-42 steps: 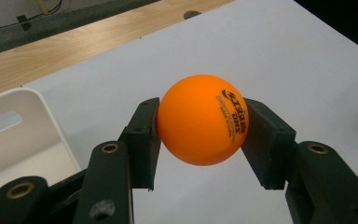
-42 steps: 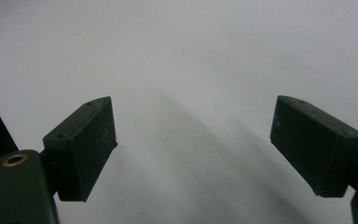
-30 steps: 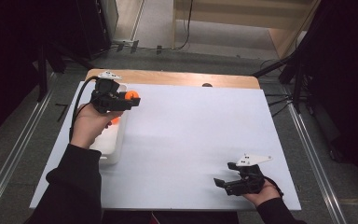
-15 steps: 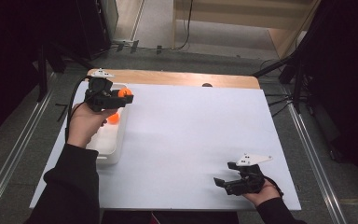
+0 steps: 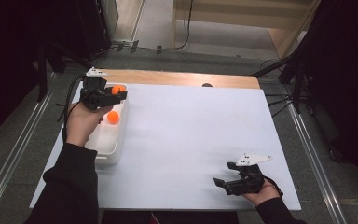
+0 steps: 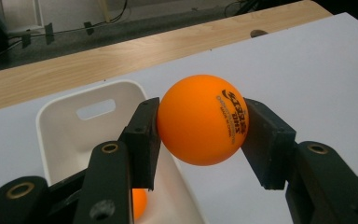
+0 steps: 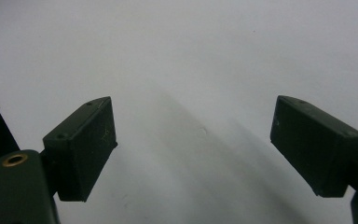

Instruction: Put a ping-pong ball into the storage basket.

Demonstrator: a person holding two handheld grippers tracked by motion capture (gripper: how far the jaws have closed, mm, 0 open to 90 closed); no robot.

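Observation:
An orange ping-pong ball (image 6: 203, 120) with black print sits clamped between the two black jaws of my left gripper (image 5: 117, 92), held above the far end of a white rectangular bin (image 5: 106, 135) at the table's left. A second orange ball (image 5: 113, 117) lies inside that bin, and a sliver of it (image 6: 139, 201) peeks out below the left jaw. My right gripper (image 5: 220, 183) rests low over the white tabletop (image 5: 191, 126) near the front right corner. Its jaws stand wide apart with bare white surface between them (image 7: 193, 140).
A wooden strip (image 5: 177, 78) with a dark hole (image 5: 207, 85) runs along the table's far edge. Metal rails (image 5: 307, 140) flank the table on both sides. The bin has a handle slot (image 6: 95, 108) at its far end.
My left hand has carried the ball away from me and slightly left, toward the bin's far end. The right gripper has stayed still.

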